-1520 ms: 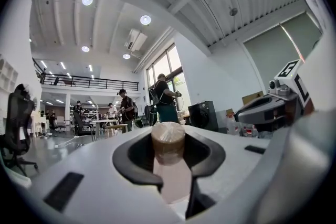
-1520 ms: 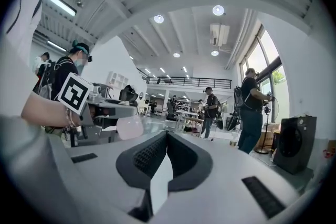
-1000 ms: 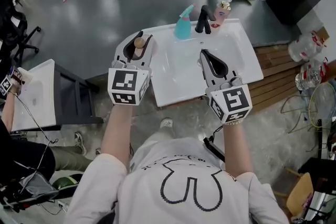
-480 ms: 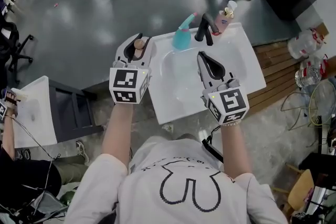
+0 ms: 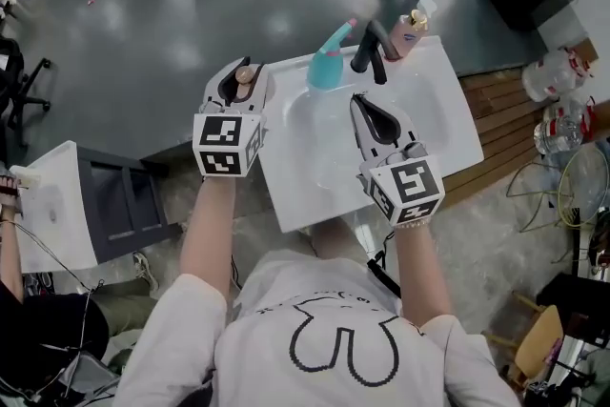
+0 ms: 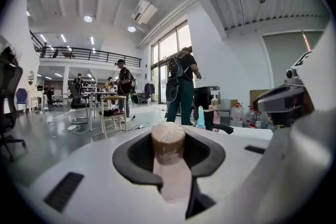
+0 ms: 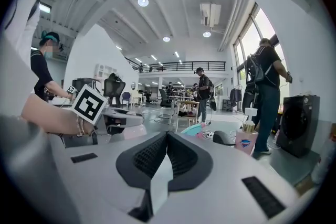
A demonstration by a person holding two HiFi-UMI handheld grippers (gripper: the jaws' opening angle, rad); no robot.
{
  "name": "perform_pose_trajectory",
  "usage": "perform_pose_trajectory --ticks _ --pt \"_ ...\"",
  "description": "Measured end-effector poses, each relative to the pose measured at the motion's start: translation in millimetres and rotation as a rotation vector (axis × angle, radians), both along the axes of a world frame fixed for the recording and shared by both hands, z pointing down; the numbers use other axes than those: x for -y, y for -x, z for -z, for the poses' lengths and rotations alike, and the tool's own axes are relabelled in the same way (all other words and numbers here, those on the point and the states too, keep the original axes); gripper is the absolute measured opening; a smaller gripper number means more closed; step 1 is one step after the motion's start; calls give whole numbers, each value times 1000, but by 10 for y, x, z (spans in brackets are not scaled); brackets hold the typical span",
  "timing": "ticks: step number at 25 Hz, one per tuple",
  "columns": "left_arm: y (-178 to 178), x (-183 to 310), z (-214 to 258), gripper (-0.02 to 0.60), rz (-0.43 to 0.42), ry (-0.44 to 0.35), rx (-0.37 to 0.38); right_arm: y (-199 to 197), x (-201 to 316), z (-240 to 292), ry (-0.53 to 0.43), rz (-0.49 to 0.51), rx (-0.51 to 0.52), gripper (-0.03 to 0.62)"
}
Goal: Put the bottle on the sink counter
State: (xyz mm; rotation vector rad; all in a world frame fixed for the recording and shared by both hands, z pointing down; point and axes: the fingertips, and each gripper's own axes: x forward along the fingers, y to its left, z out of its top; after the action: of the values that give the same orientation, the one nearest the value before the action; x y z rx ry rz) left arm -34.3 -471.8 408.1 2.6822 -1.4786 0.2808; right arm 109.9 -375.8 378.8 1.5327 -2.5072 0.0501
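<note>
My left gripper (image 5: 239, 83) is shut on a pale pink bottle with a brown cap (image 5: 245, 73). It hangs over the floor just off the back left corner of the white sink counter (image 5: 448, 124). In the left gripper view the bottle (image 6: 168, 140) stands upright between the black pads, cap on top. My right gripper (image 5: 363, 103) is shut with nothing in it and hovers above the basin, in front of the faucet. In the right gripper view its pads (image 7: 149, 157) meet.
At the back of the sink stand a black faucet (image 5: 372, 48), a teal spray bottle (image 5: 326, 64) and a pump soap bottle (image 5: 410, 26). A grey cabinet (image 5: 124, 205) stands to the left. People stand beyond the sink, and water bottles (image 5: 553, 81) lie at the right.
Both grippers keep their grip and pose. The left gripper with the bottle now sits closer to the sink's left edge, and the sink lies nearer under the right gripper.
</note>
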Motion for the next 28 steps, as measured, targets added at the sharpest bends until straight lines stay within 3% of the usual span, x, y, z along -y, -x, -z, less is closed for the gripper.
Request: perform_pose_trajectory --ticks 28 --pt "-110 532 -1089 118 28 221 84 -135 445 -597 145 46 15 28"
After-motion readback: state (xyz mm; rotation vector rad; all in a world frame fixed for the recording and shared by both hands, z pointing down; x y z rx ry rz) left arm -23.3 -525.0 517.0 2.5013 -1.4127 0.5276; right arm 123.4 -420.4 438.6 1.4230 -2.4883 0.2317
